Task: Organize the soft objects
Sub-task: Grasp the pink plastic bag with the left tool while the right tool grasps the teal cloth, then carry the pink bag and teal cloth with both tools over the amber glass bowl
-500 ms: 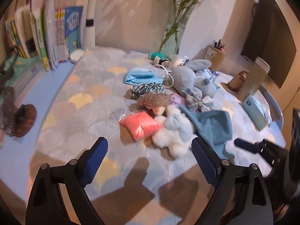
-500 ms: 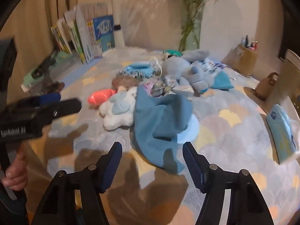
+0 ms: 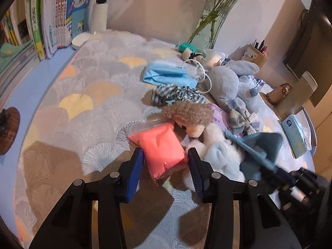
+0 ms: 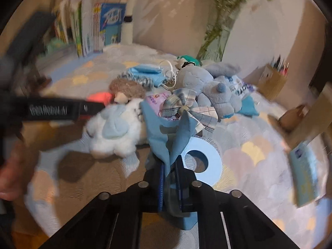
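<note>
A pink soft bag point(image 3: 161, 147) lies on the patterned cloth, and my left gripper point(image 3: 165, 155) has closed around it, both blue pads against its sides. Right of it sits a white and pale blue plush point(image 3: 217, 155), with a curly brown plush point(image 3: 186, 112) behind. My right gripper point(image 4: 171, 166) is shut on a folded blue felt cloth point(image 4: 164, 124), whose near edge it holds up off the table. In the left wrist view the same blue felt cloth point(image 3: 263, 145) rises at the right. Further back are a grey-blue plush point(image 3: 228, 83), a face mask point(image 3: 166, 74) and a checked scrunchie point(image 3: 176, 93).
Books point(image 3: 51, 20) stand along the back left, and a glass vase point(image 3: 211, 27) with stems stands behind the pile. A pen holder point(image 3: 253, 54) and a tissue pack point(image 3: 294, 132) are on the right. A pale blue ring point(image 4: 207, 161) lies under the cloth. A person's hand point(image 4: 12, 176) shows at left.
My left gripper moved forward and narrowed from wide open onto the pink bag. My right gripper went from open to shut on the blue felt cloth and raised its edge.
</note>
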Demonstrator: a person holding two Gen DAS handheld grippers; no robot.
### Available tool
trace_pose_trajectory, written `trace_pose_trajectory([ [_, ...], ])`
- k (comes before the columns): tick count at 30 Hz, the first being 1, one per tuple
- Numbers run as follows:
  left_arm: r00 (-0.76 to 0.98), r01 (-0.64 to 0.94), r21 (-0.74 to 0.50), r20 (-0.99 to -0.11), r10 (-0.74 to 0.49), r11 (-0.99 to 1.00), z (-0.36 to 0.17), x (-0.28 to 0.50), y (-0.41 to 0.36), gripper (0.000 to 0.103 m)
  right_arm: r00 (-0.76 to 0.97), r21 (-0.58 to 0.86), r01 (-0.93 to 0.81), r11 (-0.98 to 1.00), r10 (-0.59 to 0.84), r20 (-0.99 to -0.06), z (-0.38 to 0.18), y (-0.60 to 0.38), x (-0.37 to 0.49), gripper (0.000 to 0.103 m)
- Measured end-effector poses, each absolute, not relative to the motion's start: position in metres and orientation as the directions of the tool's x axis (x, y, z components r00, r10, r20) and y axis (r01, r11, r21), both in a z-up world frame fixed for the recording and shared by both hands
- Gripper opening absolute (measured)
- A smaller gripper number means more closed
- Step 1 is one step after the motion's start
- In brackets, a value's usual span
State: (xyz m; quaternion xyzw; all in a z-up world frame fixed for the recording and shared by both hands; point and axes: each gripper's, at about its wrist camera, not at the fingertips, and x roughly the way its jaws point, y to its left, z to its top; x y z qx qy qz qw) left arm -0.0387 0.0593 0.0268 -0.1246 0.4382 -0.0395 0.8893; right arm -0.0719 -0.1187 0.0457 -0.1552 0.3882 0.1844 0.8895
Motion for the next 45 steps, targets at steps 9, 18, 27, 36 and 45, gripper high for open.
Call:
trace_pose_trajectory([
  [9, 0.646, 0.001, -0.255, -0.738, -0.195, 0.967, 0.042, -0.054, 0.053, 0.041, 0.671, 0.06, -0.287, 0.956, 0.245, -0.7, 0.099, -0.203, -0.056, 0.007],
  [18, 0.671, 0.061, -0.231, -0.711, -0.212, 0.971, 0.055, -0.068, 0.026, 0.041, 0.659, 0.128, -0.191, 0.973, 0.224, -0.718, 0.092, -0.274, -0.058, 0.007],
  [27, 0.695, 0.093, -0.217, -0.685, -0.219, 0.972, 0.065, -0.075, 0.018, 0.041, 0.613, 0.133, -0.296, 0.946, 0.295, -0.733, 0.118, -0.27, -0.079, 0.007],
  [36, 0.69, 0.07, -0.231, -0.691, -0.214, 0.97, 0.059, -0.08, 0.024, 0.041, 0.332, 0.25, -0.513, 0.821, 0.459, -0.824, 0.066, -0.19, -0.05, 0.009],
  [45, 0.683, 0.049, -0.232, -0.702, -0.202, 0.971, 0.056, -0.083, 0.039, 0.041, 0.381, 0.299, -0.511, 0.806, 0.525, -0.761, 0.048, -0.184, -0.031, 0.062],
])
